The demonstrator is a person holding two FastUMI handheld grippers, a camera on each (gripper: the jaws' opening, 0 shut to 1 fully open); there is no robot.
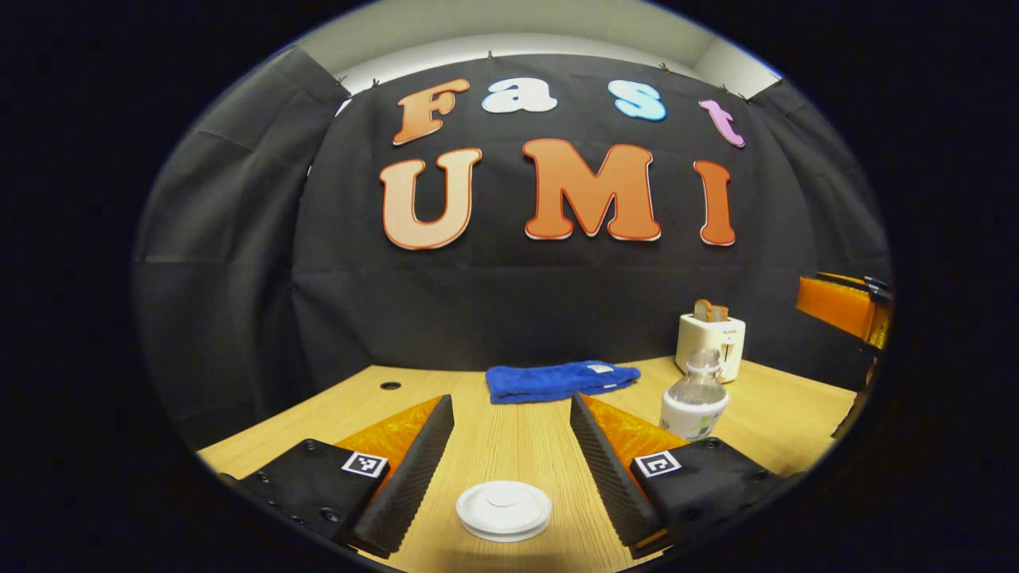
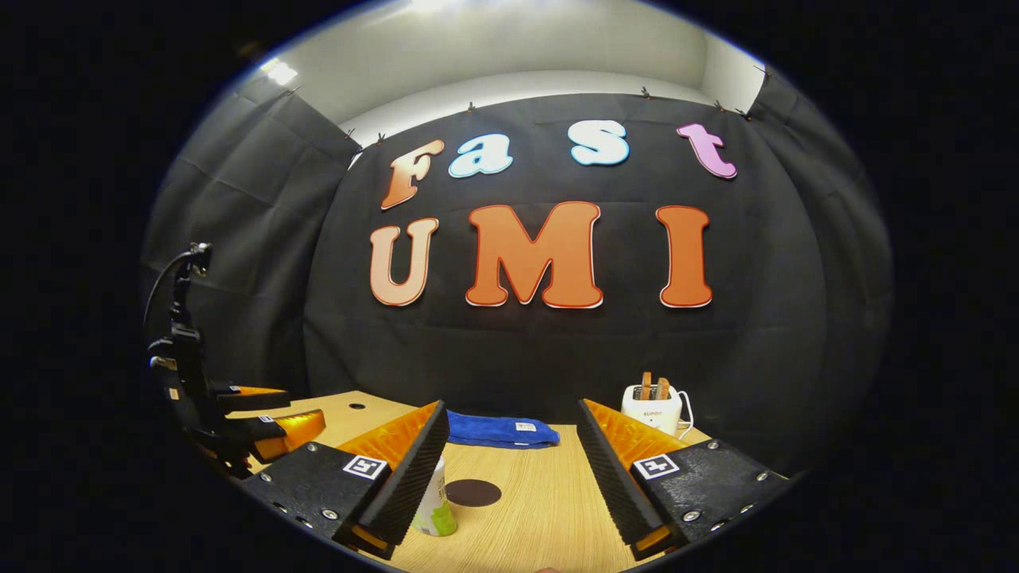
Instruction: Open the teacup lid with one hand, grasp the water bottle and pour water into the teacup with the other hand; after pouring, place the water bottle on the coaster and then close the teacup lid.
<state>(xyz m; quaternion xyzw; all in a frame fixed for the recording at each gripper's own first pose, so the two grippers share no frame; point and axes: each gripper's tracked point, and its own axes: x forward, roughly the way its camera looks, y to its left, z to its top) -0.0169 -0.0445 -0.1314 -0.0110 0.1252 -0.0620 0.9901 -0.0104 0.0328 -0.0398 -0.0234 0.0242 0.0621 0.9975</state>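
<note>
Where the wooden table (image 1: 525, 446) fills the lower part of both views, it is the largest thing in the booth, with a small round hole (image 1: 390, 385) near its far left corner.

Left gripper view: a folded blue towel (image 1: 561, 380) lies at the back of the table. To its right stands a cream toaster (image 1: 711, 342) with bread sticking out of the top. The water bottle (image 1: 694, 398) stands upright in front of the toaster, just beyond the right finger of the left gripper (image 1: 509, 434). That gripper's jaws are spread wide, holding nothing. Between the fingers, near the front edge, sits the white teacup lid (image 1: 503, 510), seen from above; I cannot tell how much of the cup is beneath it. Part of the right gripper shows at the far right edge.

Right gripper view: the same towel and toaster stand at the back, the toaster with a cord. The right gripper (image 2: 509, 442) is also spread wide and empty. The bottle is partly hidden behind its left finger; only the lower body with the label shows. Just beside the bottle, between the fingers, lies a dark round coaster (image 2: 473, 493), flat on the table and bare. The left gripper shows at the far left, over the table's corner.
</note>
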